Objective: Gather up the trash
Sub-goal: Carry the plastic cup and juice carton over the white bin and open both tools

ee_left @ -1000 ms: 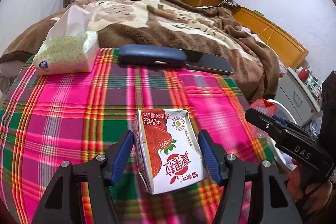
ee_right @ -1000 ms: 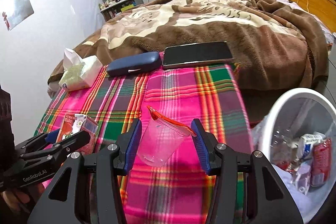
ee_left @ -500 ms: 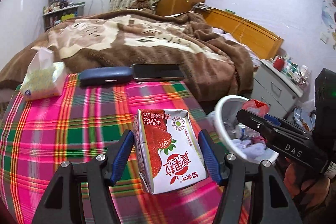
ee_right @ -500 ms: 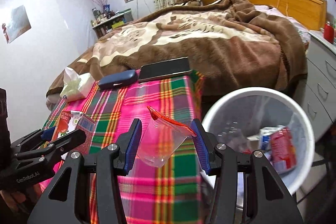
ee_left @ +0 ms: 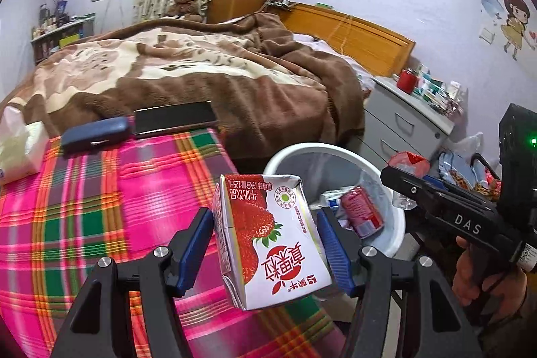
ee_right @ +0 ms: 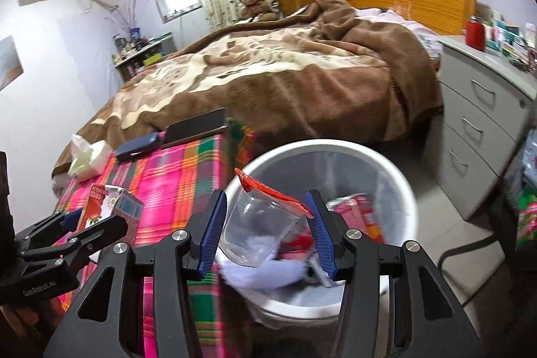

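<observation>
The left wrist view is showing the strawberry milk carton [ee_left: 268, 237] face-on, printed label upside down, long axis running away from the camera and tilted; the left gripper [ee_left: 266, 244] jaws are clamped on its sides above the plaid surface [ee_left: 84, 207] edge. Only the right wrist view is showing the clear plastic cup [ee_right: 261, 230], red rim up and tipped leftward, pinched between the right gripper [ee_right: 266, 235] jaws directly over the white trash bin [ee_right: 407, 190], which is holding a red can [ee_left: 360, 212]. Since a second ago, both grippers have been swinging from over the cloth toward the bin.
</observation>
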{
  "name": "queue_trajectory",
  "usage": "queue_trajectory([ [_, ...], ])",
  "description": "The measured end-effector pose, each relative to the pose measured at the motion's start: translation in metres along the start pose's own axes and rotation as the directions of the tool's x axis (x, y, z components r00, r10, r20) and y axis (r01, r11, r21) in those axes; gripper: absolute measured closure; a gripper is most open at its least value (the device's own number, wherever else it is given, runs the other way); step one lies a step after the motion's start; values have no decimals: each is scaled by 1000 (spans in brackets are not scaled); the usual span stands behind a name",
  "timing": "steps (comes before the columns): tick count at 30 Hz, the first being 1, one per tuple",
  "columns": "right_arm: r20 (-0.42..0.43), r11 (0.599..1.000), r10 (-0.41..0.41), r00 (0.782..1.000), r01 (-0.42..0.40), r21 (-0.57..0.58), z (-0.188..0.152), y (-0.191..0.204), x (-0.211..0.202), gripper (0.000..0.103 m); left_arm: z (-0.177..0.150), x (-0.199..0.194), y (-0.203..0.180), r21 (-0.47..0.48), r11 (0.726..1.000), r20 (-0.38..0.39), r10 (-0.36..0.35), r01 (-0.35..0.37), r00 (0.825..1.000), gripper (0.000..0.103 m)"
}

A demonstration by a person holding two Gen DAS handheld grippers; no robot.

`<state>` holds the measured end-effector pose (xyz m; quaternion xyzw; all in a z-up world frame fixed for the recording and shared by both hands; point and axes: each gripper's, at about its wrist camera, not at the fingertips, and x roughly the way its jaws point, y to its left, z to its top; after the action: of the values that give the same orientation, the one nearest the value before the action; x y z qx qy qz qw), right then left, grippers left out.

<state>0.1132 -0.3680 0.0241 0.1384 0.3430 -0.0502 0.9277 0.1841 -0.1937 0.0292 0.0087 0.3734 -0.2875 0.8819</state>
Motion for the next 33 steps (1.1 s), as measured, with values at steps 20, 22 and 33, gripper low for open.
queue_trajectory([
  [20, -112, 995, -87, 990, 92, 41, -4, -71, 34, 53, 15, 99, -58, 37, 998, -118, -54, 59, 992, 39],
  [22, -113, 994, -94, 989, 99, 40, -4, -73, 36, 53, 15, 105, -60, 43, 997, -119, -53, 59, 992, 39],
  [33, -120, 995, -91, 989, 95, 24, -2, -78, 38, 40, 13, 108, -58, 20, 999, -116, -32, 34, 993, 38],
])
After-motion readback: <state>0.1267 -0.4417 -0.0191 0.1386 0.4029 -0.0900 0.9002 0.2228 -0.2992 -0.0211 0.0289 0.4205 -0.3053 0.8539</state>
